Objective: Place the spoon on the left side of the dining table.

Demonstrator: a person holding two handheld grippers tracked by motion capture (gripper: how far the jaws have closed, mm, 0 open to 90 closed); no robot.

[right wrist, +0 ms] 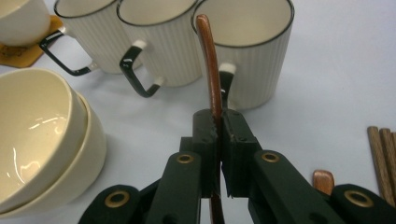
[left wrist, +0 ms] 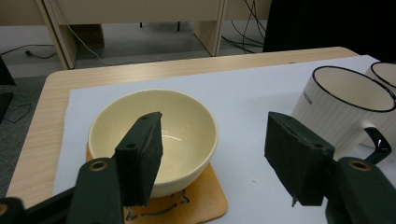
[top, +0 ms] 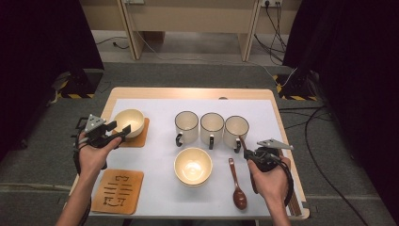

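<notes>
My left gripper is open just in front of a cream bowl that sits on a wooden coaster. One jaw shows over the bowl and the other to its right, with nothing gripped. My right gripper is shut on the handle of a brown wooden spoon, which rises in front of the rightmost mug. The spoon's bowl end is hidden under the hand.
Two more white mugs stand in the row. Stacked cream bowls sit mid-table. A second spoon lies beside them. A bare coaster lies front left. Chopsticks lie at the right.
</notes>
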